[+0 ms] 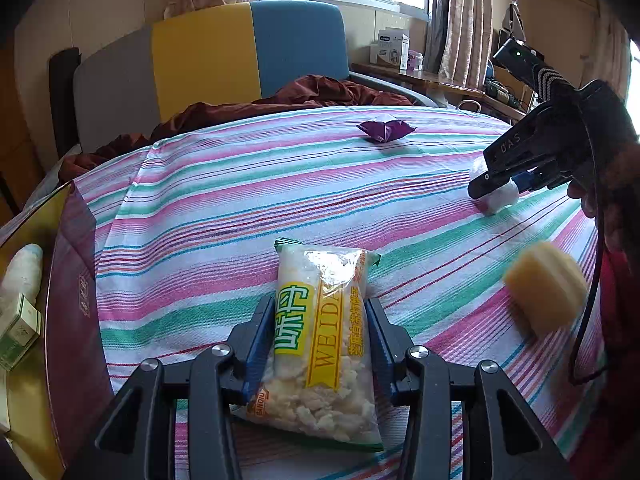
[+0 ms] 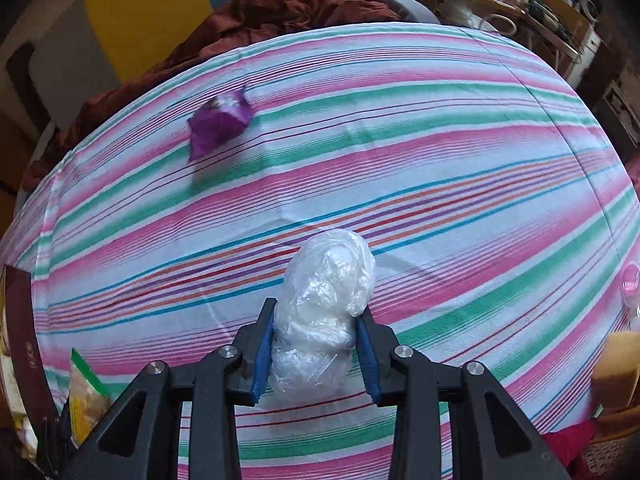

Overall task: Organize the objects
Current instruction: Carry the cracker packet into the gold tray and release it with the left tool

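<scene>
Nearest the left wrist lens, the left gripper (image 1: 320, 344) clamps a clear plastic snack packet with yellow-green lettering (image 1: 322, 344); its long axis runs away from the camera toward 12 o'clock over the striped pink-and-green bedsheet (image 1: 224, 184). The right gripper (image 2: 316, 344) pinches a crumpled clear plastic-wrapped white bundle (image 2: 324, 312), also lengthwise toward 12. Both wraps look slippery, so a fast swing could let them slide out. A purple foil packet (image 1: 386, 129) lies at 1 o'clock; the maroon-and-gold box (image 1: 74, 280) waits at 9.

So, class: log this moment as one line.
left gripper: shut on snack packet | right gripper: shut on plastic-wrapped bundle | purple packet: on bed
</scene>
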{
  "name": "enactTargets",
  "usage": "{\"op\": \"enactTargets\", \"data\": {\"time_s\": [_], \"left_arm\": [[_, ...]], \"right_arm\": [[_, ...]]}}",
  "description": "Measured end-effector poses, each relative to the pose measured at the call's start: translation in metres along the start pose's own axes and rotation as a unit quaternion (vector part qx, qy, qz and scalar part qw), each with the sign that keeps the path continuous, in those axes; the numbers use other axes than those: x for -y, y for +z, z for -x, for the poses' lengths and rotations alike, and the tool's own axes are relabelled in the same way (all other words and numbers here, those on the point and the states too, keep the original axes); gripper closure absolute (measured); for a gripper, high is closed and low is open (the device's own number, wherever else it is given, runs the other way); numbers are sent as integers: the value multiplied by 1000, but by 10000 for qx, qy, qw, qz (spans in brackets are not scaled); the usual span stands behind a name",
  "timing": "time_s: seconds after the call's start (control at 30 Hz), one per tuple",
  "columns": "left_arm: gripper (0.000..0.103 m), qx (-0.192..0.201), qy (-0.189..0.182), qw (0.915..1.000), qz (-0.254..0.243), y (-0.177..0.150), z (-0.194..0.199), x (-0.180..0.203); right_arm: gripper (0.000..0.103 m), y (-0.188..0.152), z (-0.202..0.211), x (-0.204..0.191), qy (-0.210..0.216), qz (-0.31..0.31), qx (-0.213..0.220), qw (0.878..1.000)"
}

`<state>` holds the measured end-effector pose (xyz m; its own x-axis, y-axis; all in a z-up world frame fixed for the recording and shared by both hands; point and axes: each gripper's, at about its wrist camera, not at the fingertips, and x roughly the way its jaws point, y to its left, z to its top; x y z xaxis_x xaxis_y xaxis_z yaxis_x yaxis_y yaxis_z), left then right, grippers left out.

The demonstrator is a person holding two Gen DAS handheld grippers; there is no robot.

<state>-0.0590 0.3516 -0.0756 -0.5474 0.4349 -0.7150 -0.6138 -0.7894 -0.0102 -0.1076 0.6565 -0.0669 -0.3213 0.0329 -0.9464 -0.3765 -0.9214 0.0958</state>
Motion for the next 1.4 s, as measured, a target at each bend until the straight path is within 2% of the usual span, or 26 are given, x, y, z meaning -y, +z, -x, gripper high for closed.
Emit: {"op": "enactTargets", "data": {"time_s": [0.1, 0.43, 0.7, 1.1, 1.4], "left_arm": [[57, 1, 4, 10000, -4, 0, 0, 0], [57, 12, 33, 10000, -21, 0, 0, 0], [58, 9, 35, 10000, -24, 0, 0, 0], [58, -1, 96, 9999, -66, 1, 1, 0], [60, 8, 82, 9999, -70, -1, 22, 4]], "right_arm": [[67, 0, -1, -15, -108, 267, 1, 9996], [67, 0, -4, -16, -288, 477, 23, 9984], [67, 4, -6, -10, -263, 438, 8, 9987], [67, 18, -18, -28, -425, 599, 62, 9973], [67, 17, -18, -27, -414, 613, 77, 9972]]}}
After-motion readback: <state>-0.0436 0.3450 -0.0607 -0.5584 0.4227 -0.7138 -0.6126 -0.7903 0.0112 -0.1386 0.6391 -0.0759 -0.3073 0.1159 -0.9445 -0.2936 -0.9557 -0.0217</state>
